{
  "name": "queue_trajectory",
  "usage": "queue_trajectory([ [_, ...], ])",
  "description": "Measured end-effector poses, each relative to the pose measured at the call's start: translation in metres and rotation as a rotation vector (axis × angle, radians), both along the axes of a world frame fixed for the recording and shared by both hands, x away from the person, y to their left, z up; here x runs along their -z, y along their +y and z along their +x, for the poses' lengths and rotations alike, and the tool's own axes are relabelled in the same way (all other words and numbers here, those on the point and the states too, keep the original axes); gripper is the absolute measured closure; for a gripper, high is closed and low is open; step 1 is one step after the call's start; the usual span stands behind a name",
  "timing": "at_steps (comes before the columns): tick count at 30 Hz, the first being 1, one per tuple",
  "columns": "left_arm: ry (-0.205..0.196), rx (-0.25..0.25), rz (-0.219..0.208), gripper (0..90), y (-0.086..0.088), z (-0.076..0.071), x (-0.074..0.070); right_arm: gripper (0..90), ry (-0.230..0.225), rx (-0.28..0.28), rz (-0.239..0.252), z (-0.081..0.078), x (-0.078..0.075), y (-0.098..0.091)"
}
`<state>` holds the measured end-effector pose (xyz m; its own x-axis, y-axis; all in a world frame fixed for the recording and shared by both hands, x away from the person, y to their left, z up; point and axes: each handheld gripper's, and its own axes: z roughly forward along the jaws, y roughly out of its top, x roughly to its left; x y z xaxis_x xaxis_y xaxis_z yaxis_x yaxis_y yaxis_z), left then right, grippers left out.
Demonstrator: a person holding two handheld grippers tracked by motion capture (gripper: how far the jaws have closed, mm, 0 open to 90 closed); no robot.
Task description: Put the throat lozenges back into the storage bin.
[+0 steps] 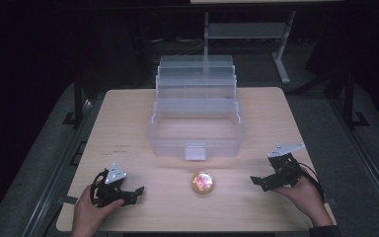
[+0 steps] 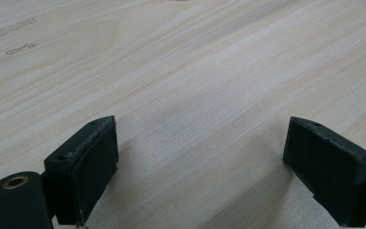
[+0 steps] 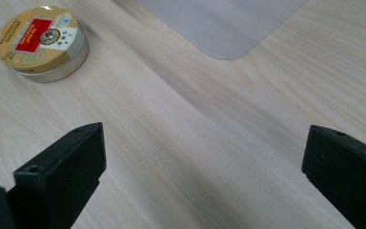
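Observation:
A small round tin [image 1: 202, 182] with a gold and red lid lies on the wooden table [image 1: 128, 123], just in front of a clear plastic tiered box [image 1: 196, 129] that stands open. The tin [image 3: 42, 43] lies at the upper left in the right gripper view, a corner of the box [image 3: 219, 24] at the top. My left gripper [image 1: 137, 193] rests near the front left, open, jaws wide apart over bare wood [image 2: 195, 95]. My right gripper [image 1: 256, 180] sits to the right of the tin, open and holding nothing.
The box has a latch [image 1: 195, 151] on its front wall and stepped trays rising behind. A metal stand [image 1: 281, 54] stands beyond the table's far edge. Dark floor surrounds the table. Faint pencil marks [image 1: 121, 148] lie left of the box.

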<state>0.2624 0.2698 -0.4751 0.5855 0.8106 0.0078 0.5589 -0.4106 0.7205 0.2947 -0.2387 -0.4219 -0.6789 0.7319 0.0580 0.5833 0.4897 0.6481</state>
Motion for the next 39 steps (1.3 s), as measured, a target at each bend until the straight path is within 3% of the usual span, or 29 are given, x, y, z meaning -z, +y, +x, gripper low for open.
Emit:
queue_trajectory([
  [20, 0.0, 0.0, 0.0, 10.6, 0.0, 0.0, 0.0, 0.6, 0.03, -0.072, -0.027, 0.01, -0.006, 0.021],
  [39, 0.002, 0.0, 0.001, 10.6, 0.0, 0.0, 0.0, 0.6, 0.031, -0.134, -0.033, 0.016, -0.012, 0.04],
])
